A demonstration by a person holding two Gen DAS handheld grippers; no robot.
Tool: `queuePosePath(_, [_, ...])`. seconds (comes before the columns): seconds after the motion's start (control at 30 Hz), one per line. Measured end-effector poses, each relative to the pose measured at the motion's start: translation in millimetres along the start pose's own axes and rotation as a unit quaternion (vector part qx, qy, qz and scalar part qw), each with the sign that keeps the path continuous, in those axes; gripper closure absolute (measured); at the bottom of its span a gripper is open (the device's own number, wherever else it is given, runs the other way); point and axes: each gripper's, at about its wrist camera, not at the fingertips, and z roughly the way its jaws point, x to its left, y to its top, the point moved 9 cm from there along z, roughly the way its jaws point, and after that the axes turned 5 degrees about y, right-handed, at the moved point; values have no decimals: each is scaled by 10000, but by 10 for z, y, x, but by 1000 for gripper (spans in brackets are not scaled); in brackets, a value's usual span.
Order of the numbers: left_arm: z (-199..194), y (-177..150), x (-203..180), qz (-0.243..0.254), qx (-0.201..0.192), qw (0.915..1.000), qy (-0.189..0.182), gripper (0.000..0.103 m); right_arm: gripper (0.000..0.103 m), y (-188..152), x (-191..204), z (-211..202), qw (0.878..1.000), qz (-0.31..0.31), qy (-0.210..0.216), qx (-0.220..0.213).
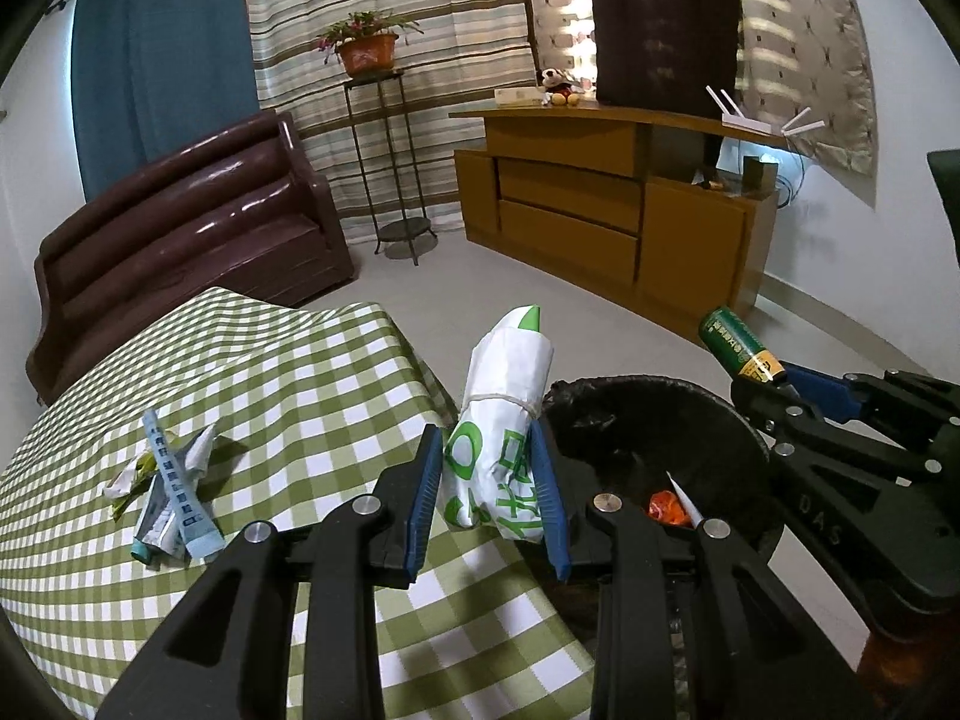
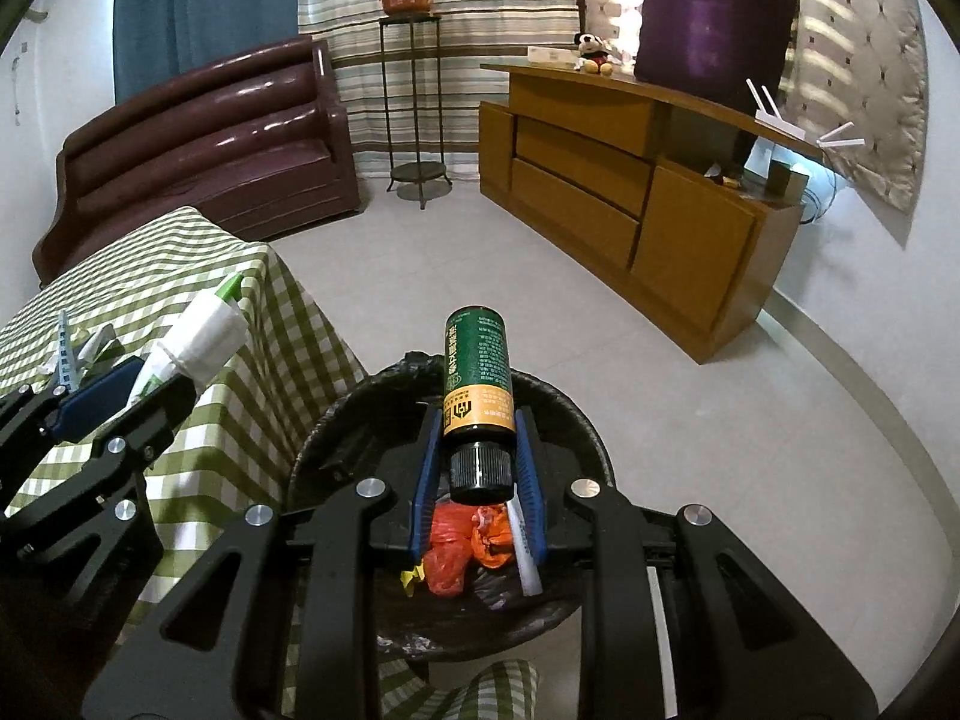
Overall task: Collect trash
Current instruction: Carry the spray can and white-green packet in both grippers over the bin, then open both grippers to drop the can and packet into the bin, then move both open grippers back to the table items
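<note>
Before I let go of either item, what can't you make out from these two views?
- How full the bin is: in the right wrist view the right gripper and green bottle cover its middle.
- Bin's near rim: left wrist view, behind the left gripper.
- Wrapped packet: its lower end sits between the pads.
- Print on the wrappers left on the table: too small.
</note>
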Motion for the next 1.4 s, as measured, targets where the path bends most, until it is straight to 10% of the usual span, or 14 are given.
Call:
queuePosePath(0.43, [100,-7,-134,142,132,9998,-47,70,77,-8,-158,75,9997,232,-60,42])
queuePosePath(1.07, [-30,-12,200,-226,-1,9996,169,33,21,-1,-123,1,9993,308,-97,-200])
queuePosePath(1.4, [-209,-176,902,-625,59,9953,741,27,18,48,355,-3,9992,169,252,-251])
